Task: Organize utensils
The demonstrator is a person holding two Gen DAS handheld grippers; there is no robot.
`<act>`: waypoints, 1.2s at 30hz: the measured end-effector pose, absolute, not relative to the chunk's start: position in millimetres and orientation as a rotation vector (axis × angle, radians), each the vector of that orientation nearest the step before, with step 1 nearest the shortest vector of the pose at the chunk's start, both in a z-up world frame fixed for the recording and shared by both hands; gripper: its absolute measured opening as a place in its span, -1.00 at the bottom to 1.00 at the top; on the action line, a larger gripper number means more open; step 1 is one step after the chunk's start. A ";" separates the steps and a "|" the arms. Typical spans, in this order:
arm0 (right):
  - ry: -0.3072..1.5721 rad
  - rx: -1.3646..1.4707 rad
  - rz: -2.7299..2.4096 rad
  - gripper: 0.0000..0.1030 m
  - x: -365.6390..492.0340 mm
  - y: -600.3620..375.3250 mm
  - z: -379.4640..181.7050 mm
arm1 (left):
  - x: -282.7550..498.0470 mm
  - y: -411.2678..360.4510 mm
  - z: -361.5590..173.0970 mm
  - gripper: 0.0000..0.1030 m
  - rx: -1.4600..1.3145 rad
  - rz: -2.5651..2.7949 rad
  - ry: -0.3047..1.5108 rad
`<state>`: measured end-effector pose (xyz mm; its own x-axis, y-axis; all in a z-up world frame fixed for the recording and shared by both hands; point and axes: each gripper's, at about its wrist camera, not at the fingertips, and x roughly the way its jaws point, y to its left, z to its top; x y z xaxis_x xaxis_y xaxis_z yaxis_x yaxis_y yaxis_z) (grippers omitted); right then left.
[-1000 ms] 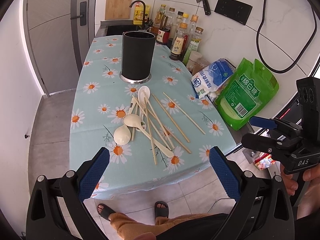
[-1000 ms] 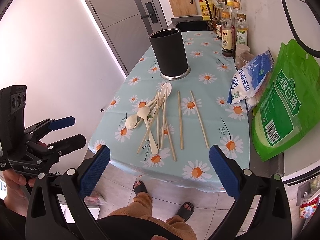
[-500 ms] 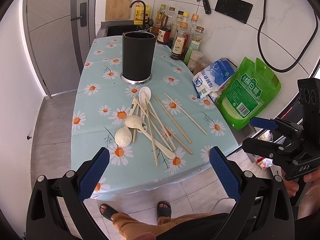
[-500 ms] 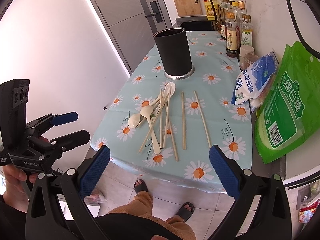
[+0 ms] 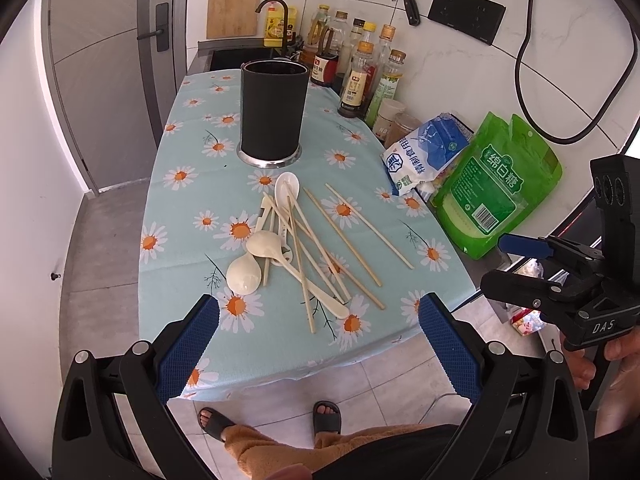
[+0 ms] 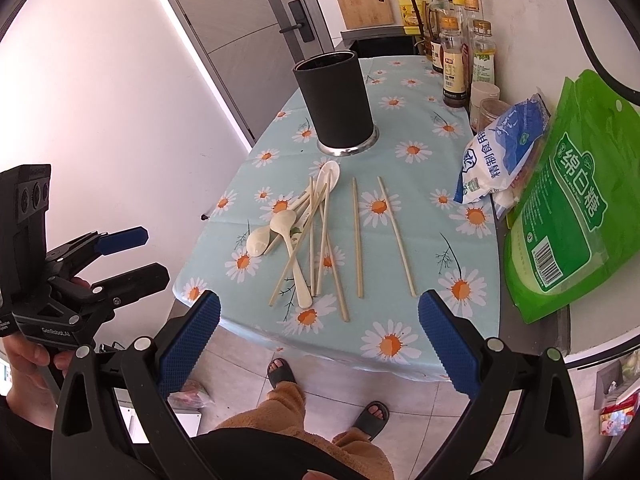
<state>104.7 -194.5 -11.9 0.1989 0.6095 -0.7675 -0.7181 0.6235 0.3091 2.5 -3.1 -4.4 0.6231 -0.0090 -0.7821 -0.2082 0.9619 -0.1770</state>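
A pile of cream spoons (image 5: pixel 256 244) (image 6: pixel 282 220) and wooden chopsticks (image 5: pixel 344 236) (image 6: pixel 357 236) lies on the daisy tablecloth (image 5: pixel 192 200) (image 6: pixel 420 248). A tall black utensil holder (image 5: pixel 274 112) (image 6: pixel 334 102) stands upright behind the pile. My left gripper (image 5: pixel 318 344) is open and empty, held off the table's near edge; it also shows in the right wrist view (image 6: pixel 138 258). My right gripper (image 6: pixel 318 340) is open and empty, also off the near edge; it also shows in the left wrist view (image 5: pixel 504 262).
Sauce bottles (image 5: pixel 360 76), a blue-white salt bag (image 5: pixel 424 152) and a green sugar bag (image 5: pixel 496 184) stand along the right wall. A sink with a tap (image 5: pixel 276 20) lies behind the table. The person's sandalled feet (image 5: pixel 272 420) are on the tiled floor below.
Both grippers have shifted slightly nearer the table, so the utensils sit a little larger and lower in view. Both stay open. Nothing on the table has moved.
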 end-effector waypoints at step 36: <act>1.169 -0.192 0.964 0.52 170.3 -177.3 -51.8 | 51.1 1.3 -30.2 0.55 -0.304 0.107 1.039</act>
<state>170.3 -177.3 -51.8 0.0588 0.5384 -0.8406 -0.7227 0.6039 0.3363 51.1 1.3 -30.2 0.5061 -0.0556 -0.8607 -0.2299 0.9531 -0.1967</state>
